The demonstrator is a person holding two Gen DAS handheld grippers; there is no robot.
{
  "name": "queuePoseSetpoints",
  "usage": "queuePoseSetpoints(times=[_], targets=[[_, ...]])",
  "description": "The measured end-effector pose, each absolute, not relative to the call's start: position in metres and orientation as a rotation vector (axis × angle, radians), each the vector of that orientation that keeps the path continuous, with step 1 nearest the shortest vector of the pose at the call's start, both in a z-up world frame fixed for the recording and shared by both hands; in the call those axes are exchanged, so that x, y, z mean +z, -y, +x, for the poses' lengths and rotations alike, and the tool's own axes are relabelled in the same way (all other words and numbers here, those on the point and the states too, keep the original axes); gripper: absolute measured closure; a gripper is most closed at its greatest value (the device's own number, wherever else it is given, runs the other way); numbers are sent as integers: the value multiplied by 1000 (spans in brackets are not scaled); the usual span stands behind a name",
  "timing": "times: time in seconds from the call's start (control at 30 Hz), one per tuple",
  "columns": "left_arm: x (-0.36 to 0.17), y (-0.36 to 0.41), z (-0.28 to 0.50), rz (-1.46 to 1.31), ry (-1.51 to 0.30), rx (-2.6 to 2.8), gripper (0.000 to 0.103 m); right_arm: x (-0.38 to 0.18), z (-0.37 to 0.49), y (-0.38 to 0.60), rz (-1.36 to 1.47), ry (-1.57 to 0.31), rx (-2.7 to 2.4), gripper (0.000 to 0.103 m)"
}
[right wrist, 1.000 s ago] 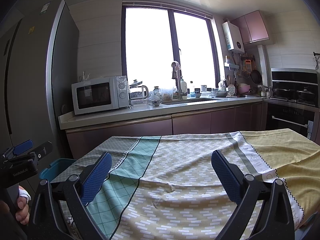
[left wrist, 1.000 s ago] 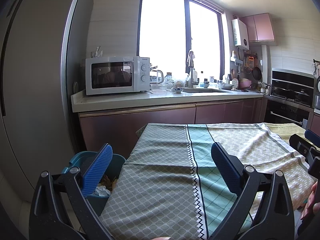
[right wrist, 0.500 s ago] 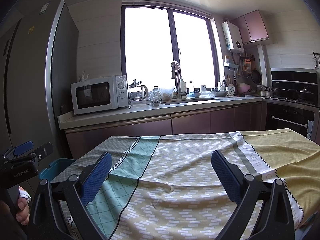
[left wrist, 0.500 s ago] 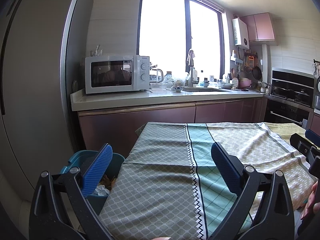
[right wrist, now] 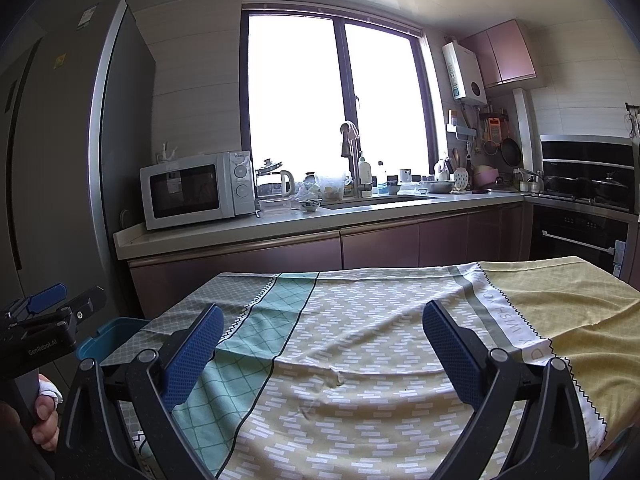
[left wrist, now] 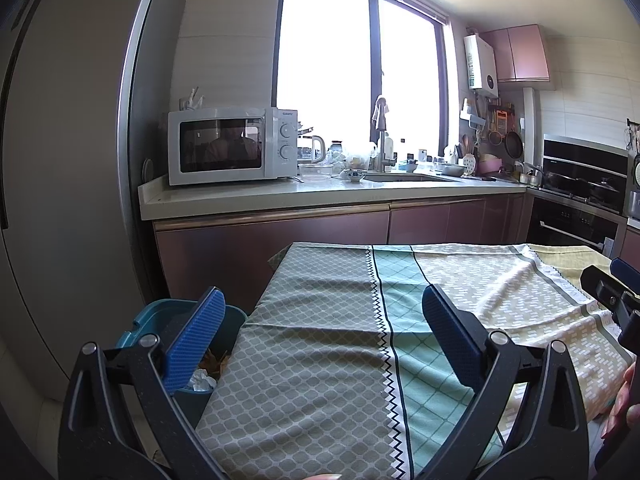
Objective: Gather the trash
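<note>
The left hand-held gripper [left wrist: 320, 320] hangs over the patterned cloth [left wrist: 360, 340] on the counter [right wrist: 560, 300], its blue fingers [left wrist: 196, 340] spread wide apart and holding nothing. The right hand-held gripper [right wrist: 322, 334] hangs over the same cloth farther right, likewise spread and holding nothing. Trash [left wrist: 202, 380], crumpled white paper among it, lies in the teal bin [left wrist: 160, 312] just beside the counter's left edge, below the left finger

Bright daylight fills a large window [right wrist: 340, 100] above the kitchen counter [right wrist: 280, 224]; a white microwave [right wrist: 196, 188] stands beside the tall grey fridge [left wrist: 60, 160]
</note>
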State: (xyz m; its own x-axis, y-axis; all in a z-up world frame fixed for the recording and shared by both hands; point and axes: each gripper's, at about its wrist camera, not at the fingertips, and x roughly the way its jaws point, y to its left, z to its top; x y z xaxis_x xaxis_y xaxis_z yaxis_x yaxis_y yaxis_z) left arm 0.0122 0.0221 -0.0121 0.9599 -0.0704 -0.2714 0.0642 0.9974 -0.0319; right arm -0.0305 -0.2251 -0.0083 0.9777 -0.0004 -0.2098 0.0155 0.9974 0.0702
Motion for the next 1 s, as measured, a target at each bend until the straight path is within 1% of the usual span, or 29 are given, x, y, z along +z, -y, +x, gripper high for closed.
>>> queuePoseSetpoints(times=[1.0], targets=[[-14,1,46,-35,-360,-96,6,-12,-17,244,91,-241,-21,7]])
